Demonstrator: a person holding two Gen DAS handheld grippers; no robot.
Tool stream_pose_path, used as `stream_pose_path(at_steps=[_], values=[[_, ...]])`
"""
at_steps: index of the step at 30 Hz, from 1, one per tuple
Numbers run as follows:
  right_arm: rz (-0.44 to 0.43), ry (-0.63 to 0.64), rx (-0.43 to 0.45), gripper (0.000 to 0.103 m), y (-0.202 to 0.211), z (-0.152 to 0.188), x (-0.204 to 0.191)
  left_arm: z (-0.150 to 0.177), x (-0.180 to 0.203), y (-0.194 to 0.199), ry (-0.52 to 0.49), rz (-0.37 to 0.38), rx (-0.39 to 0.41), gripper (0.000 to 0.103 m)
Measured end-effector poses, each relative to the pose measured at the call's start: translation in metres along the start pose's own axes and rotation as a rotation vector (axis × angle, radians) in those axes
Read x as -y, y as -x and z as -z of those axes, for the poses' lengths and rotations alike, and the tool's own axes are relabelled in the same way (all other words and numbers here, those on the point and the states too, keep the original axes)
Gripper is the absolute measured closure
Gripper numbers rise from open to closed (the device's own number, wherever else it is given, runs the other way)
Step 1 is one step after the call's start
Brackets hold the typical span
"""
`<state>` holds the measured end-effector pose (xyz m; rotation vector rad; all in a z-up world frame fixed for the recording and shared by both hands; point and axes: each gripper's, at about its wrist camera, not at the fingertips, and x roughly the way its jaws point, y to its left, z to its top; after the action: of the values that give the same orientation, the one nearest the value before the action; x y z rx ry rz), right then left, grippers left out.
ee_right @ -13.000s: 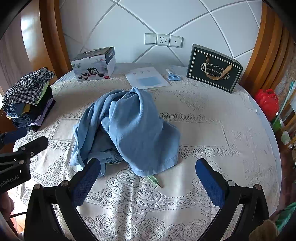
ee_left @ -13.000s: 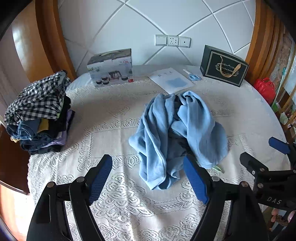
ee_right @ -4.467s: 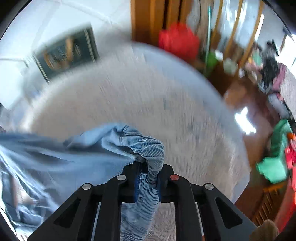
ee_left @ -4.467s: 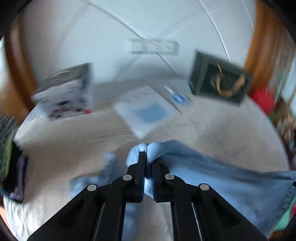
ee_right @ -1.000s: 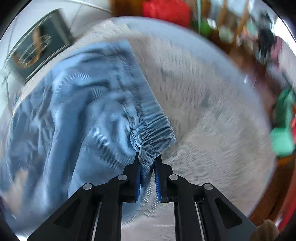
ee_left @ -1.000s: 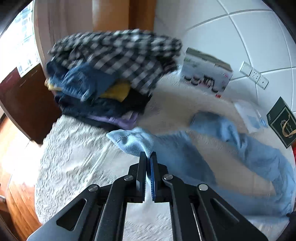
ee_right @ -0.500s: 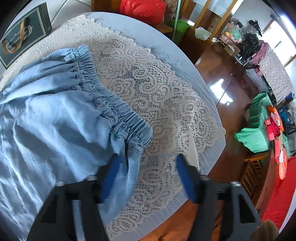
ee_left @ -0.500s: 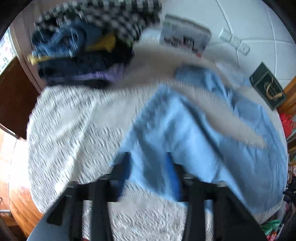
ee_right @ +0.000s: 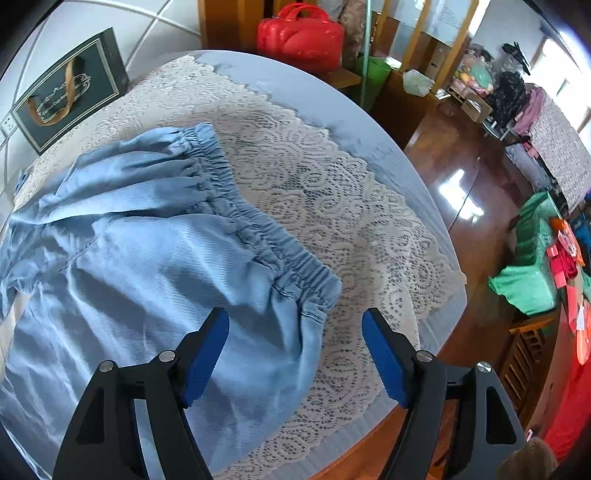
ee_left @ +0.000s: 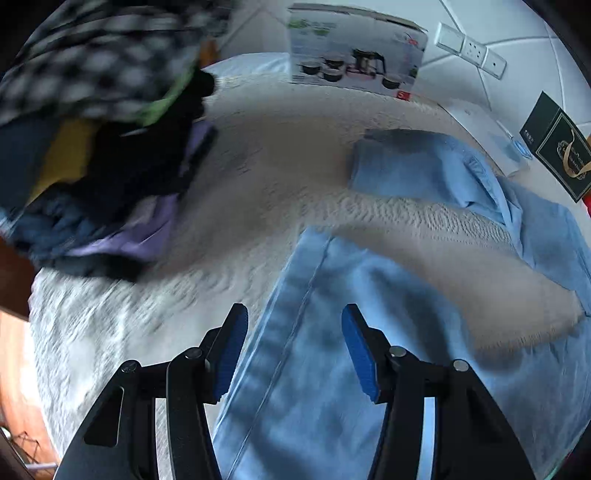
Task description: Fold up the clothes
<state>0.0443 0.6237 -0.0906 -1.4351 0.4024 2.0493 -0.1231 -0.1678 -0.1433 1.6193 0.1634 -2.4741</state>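
Note:
Light blue trousers (ee_left: 369, 332) lie spread on the lace-covered round table (ee_left: 258, 177). In the left wrist view one leg end lies under my left gripper (ee_left: 293, 332), whose jaws stand open above the cloth without pressing it; the other leg (ee_left: 424, 166) stretches farther back. In the right wrist view the elastic waistband (ee_right: 258, 229) runs diagonally across the table. My right gripper (ee_right: 295, 332) hovers over the waistband's near corner, its jaws still opening and free of the cloth.
A pile of folded clothes (ee_left: 92, 129) topped by a checked shirt sits at the table's left. A printed box (ee_left: 354, 55) and a dark gift bag (ee_right: 70, 92) stand at the back. The table edge (ee_right: 424, 206) drops to a wooden floor with a red case (ee_right: 299, 33).
Both grippers let go of the trousers and opened. The left one swung down and over the leg end, its view blurred by motion. The right one drew slightly back from the waistband.

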Motion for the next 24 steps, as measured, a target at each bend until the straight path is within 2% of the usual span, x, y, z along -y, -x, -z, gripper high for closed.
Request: stream_pose_path(at_steps=[3,4,5,6,10,14,15,17,19,20,23,24], values=[[-0.016,-0.011,0.002,0.029,-0.001,-0.002,-0.001,-0.009,0.007,-0.018,-0.014,-0.012,-0.030,0.049],[-0.022,-0.015,0.002,0.029,-0.002,-0.003,-0.001,-0.008,0.008,-0.019,-0.012,-0.018,-0.021,0.054],[-0.024,-0.018,0.003,0.028,-0.003,-0.005,-0.001,-0.007,0.009,-0.018,-0.012,-0.023,-0.018,0.075],[-0.021,-0.022,0.004,0.027,-0.005,-0.006,0.000,-0.006,0.010,-0.016,-0.011,-0.046,-0.018,0.101],[-0.012,-0.046,0.001,0.024,-0.014,-0.013,0.007,0.004,-0.003,-0.002,0.045,-0.193,0.015,0.100],[-0.001,-0.056,-0.017,0.024,-0.027,-0.018,0.013,0.016,-0.030,0.008,0.132,-0.242,0.002,0.100],[0.006,-0.061,-0.025,0.024,-0.032,-0.019,0.015,0.018,-0.032,0.007,0.131,-0.234,-0.011,0.096],[0.003,-0.081,-0.034,0.024,-0.038,-0.020,0.018,0.021,-0.035,0.005,0.117,-0.190,-0.040,0.096],[-0.011,-0.105,-0.036,0.024,-0.039,-0.017,0.021,0.025,-0.035,0.018,0.098,-0.140,-0.031,0.093],[-0.020,-0.111,-0.036,0.024,-0.038,-0.016,0.023,0.027,-0.035,0.027,0.094,-0.118,-0.016,0.088],[-0.024,-0.119,-0.033,0.024,-0.035,-0.010,0.026,0.041,-0.042,0.054,0.097,-0.079,0.001,0.053],[-0.020,-0.120,-0.033,0.024,-0.034,-0.008,0.028,0.047,-0.045,0.060,0.101,-0.071,-0.003,0.050]])
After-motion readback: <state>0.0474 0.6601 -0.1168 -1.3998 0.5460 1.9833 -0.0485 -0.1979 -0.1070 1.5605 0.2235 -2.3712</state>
